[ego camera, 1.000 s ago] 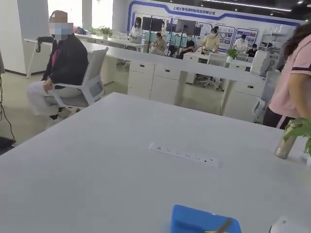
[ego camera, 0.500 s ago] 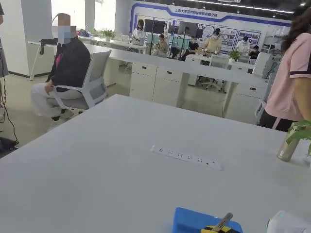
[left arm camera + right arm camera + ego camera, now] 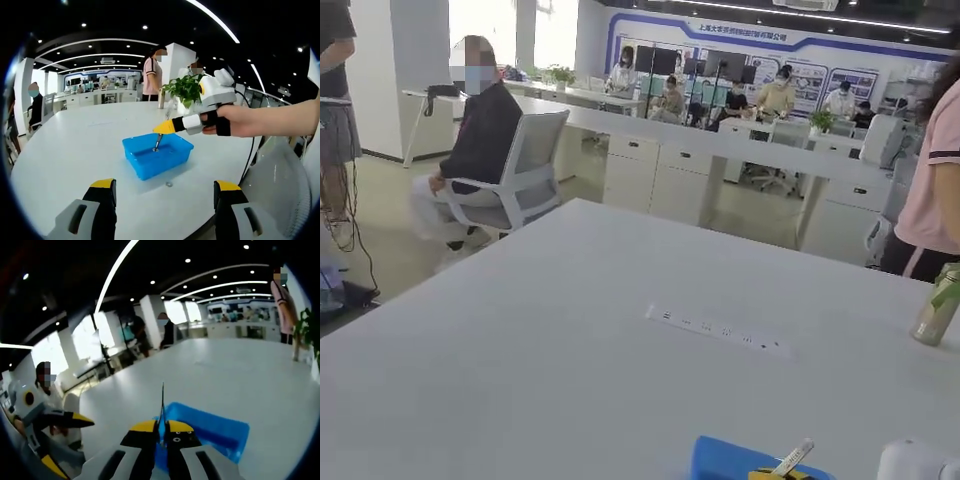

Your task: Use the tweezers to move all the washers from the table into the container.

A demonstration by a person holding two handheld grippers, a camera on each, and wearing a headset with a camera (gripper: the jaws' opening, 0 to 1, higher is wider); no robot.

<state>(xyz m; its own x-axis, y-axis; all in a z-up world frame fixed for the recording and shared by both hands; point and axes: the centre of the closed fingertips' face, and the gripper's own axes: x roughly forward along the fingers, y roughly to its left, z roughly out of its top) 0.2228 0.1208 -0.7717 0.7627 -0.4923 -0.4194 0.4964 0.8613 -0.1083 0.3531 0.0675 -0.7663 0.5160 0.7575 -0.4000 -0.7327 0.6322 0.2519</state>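
Observation:
A blue rectangular container [image 3: 157,155] sits on the white table [image 3: 75,150]. My right gripper [image 3: 161,128], held in a hand, is shut on thin metal tweezers [image 3: 156,144] whose tips point down into the container. In the right gripper view its jaws [image 3: 161,432] are closed on the tweezers [image 3: 161,410] above the container [image 3: 215,432]. One small washer [image 3: 169,184] lies on the table just in front of the container. My left gripper [image 3: 164,197] stands open and empty, short of the washer. The container's far edge [image 3: 730,455] and the tweezers [image 3: 792,457] reach into the head view's bottom.
A power strip [image 3: 718,331] is set into the table's middle. A bottle [image 3: 938,308] and a potted plant [image 3: 186,90] stand near the far right edge. A person in pink [image 3: 935,190] stands by the table, and another sits on a chair [image 3: 525,175] at the left.
The head camera has panned, shifting the whole scene right. The tweezers' end stays low over the blue container.

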